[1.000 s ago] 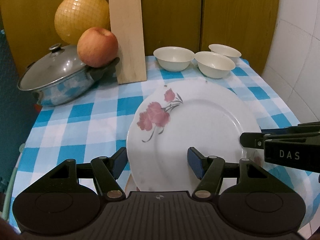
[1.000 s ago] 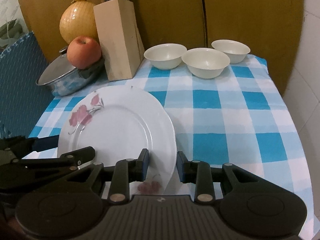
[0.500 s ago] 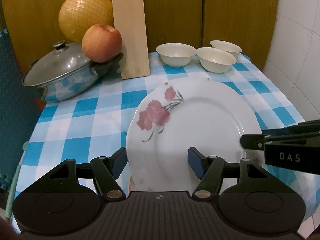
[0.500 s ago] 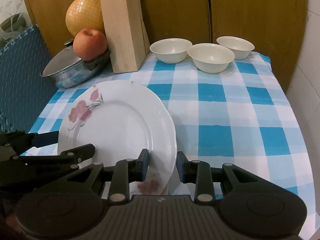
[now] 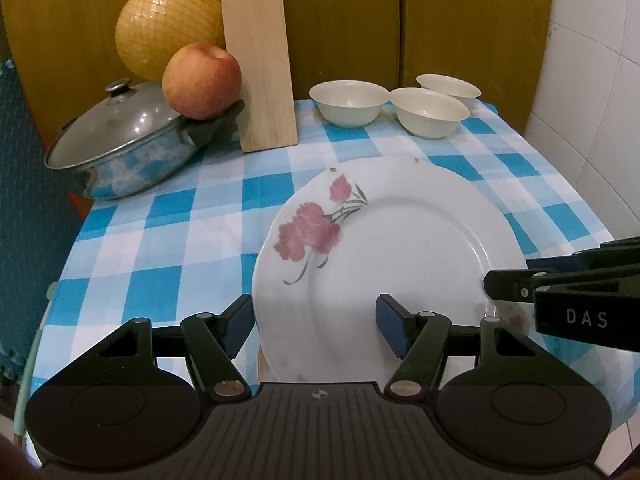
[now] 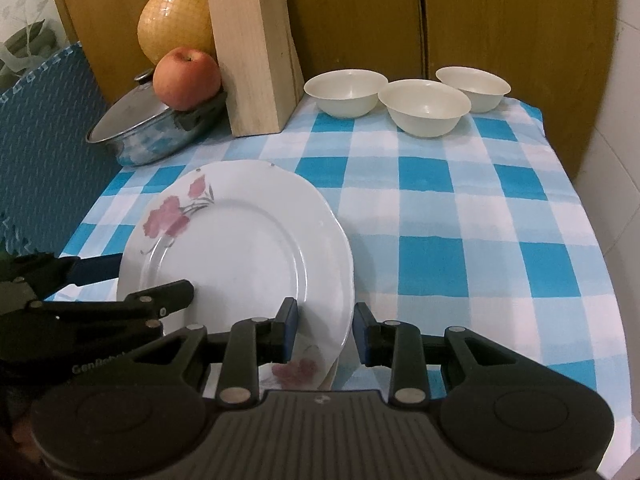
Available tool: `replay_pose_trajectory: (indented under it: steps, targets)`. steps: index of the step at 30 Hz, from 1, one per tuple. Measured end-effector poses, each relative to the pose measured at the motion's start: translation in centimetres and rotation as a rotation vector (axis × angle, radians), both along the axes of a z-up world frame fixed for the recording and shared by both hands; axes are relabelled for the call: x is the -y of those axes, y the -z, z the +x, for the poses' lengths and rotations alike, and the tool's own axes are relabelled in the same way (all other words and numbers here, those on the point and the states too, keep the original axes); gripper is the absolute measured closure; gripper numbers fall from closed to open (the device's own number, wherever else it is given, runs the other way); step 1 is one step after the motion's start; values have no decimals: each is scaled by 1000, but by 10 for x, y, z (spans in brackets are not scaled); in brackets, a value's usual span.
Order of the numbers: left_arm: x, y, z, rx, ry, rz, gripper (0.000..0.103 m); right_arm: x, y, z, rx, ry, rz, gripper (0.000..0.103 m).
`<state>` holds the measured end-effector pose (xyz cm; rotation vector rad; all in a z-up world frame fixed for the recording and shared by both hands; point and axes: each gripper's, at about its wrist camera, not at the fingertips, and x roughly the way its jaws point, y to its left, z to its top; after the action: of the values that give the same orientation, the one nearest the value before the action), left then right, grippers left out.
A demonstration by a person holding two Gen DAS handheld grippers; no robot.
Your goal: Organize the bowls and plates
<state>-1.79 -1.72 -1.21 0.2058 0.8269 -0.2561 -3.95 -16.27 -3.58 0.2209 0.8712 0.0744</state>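
A white plate with pink flowers lies at the table's near edge on top of another flowered plate; it also shows in the right wrist view. My left gripper is open, its fingers straddling the top plate's near left rim. My right gripper is open, its fingers either side of the plate's right rim; it shows from the side in the left wrist view. Three cream bowls stand in a row at the back.
At the back left stand a lidded steel pot with an apple on its handle, a netted pomelo and a wooden knife block. Blue-checked cloth covers the table. A tiled wall is at right.
Both grippers have pulled back and risen slightly, widening the view of the table. The plates and both grippers' openings look unchanged.
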Motion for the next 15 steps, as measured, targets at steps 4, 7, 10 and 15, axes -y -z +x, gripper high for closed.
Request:
replay_pose_trajectory:
  steps: [4, 7, 10, 15]
  targets:
    - [0, 0, 0, -3, 3, 3, 30, -2, 1, -4, -10, -6, 2, 76]
    - [0, 2, -1, -16, 11, 4, 30, -3, 3, -7, -22, -7, -1, 76]
    - [-1, 4, -3, -23, 21, 3, 30, -3, 4, -10, -25, -9, -5, 76]
    - [0, 6, -7, -34, 42, 3, 30, -4, 7, -16, -37, -14, -17, 73]
